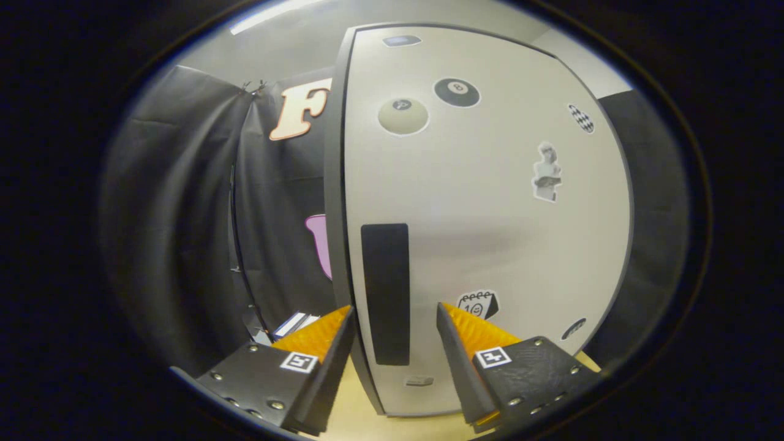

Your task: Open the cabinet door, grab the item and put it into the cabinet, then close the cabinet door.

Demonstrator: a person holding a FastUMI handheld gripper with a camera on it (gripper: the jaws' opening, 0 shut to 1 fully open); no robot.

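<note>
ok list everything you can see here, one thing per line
cabinet door: 1, white, shut, right ahead of the fingers
handle: 1, black, upright bar by the door's left edge, between the fingers
stickers: several, mostly black and white, spread over the door
box: 1, blue and white, low beside the cabinet, beyond the left finger
table: 1, light wood, under the cabinet
gripper: 1, open, fingers either side of the handle, not touching it

Pale grey cabinet door (490, 202), black handle (384, 293), black eight-ball sticker (457, 92), chequered black-and-white sticker (580, 118)
</note>
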